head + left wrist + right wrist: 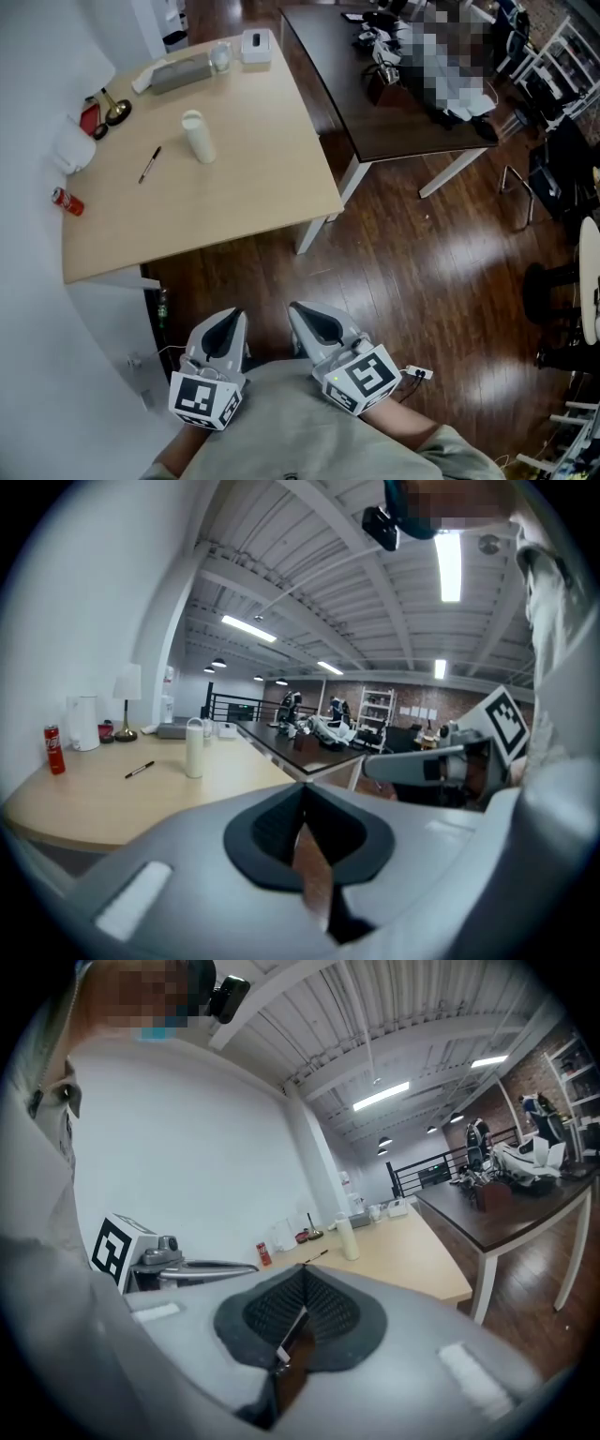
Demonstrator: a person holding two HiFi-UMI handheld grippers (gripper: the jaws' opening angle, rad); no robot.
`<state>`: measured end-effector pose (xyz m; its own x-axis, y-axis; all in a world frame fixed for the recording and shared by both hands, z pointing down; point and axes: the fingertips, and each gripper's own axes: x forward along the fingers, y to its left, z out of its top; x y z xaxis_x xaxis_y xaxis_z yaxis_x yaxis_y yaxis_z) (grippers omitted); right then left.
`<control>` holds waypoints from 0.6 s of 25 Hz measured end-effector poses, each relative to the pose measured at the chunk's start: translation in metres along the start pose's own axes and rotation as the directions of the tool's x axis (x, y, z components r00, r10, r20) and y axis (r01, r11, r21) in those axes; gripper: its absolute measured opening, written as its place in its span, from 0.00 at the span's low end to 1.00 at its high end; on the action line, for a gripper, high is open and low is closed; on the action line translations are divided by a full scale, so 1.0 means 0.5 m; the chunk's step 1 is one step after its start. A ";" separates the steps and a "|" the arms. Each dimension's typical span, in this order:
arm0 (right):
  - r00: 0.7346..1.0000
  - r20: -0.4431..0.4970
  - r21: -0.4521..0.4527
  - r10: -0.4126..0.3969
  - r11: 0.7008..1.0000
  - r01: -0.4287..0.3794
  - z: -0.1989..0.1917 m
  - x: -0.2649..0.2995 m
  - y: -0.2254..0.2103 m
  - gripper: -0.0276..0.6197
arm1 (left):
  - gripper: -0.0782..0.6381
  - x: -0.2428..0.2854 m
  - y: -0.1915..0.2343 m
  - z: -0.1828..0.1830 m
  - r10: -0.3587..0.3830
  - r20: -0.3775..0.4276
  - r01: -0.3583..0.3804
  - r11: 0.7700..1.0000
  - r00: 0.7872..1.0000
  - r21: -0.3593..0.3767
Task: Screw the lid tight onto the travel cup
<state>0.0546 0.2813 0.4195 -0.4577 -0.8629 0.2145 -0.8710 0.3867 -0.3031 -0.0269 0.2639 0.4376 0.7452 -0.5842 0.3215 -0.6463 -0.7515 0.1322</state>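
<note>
A tall white travel cup (198, 136) stands upright near the middle of the light wood table (234, 206), its white lid on top. It also shows far off in the left gripper view, cup (194, 748), and in the right gripper view, cup (347, 1238). Both grippers are held low against the person's body, well short of the table. My left gripper (228, 321) is shut with nothing in it, its jaws meeting in its own view (302, 789). My right gripper (305, 315) is likewise shut and empty (303, 1269).
On the table lie a black pen (150, 164), a red can (67, 201), a white kettle (73, 150), a small lamp (114, 108), a grey case (181, 73) and a white box (255, 45). A dark table (375, 103) stands behind. Wood floor (422, 272) lies between.
</note>
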 end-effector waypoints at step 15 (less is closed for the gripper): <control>0.987 0.059 0.015 -0.148 0.989 0.148 -0.003 0.011 0.070 0.04 | 0.11 -0.026 0.029 0.009 -0.171 -0.006 0.171 0.983 0.985 0.066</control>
<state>0.0211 0.2905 0.4114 -0.3122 -0.9282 0.2023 -0.9263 0.2501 -0.2818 -0.0450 0.2591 0.4310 0.8436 -0.4455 0.2998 -0.4973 -0.8587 0.1233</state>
